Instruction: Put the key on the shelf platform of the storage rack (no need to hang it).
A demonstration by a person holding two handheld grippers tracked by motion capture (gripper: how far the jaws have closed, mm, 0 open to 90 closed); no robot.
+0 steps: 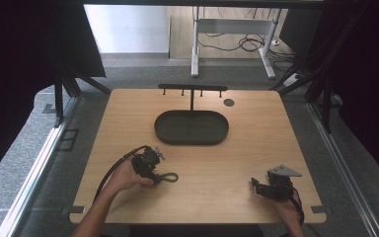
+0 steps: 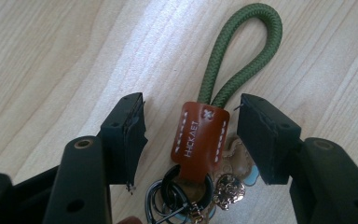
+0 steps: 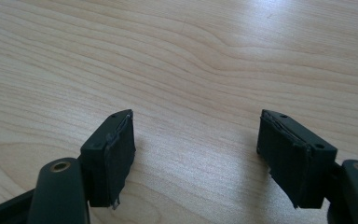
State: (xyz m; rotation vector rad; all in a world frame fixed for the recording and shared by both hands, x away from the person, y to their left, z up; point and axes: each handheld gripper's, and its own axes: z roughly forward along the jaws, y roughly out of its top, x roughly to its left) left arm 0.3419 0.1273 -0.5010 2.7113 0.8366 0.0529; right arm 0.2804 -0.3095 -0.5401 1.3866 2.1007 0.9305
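My left tongs (image 2: 191, 135) straddle the keychain's brown leather tab (image 2: 199, 140) on the desk (image 2: 51, 56), released, not pressing it; my right tongs (image 3: 196, 154) gape over bare wood.

keychain (image 1: 165, 177) on table (image 1: 237, 163), tray (image 1: 191, 127) behind it, rack (image 1: 192, 89) behind tray

Dim high view, dark edges; bright, sharp close-ups, soft finger shadows

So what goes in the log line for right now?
left claw: open around keychain | right claw: open, nothing in it | keychain: flat on table
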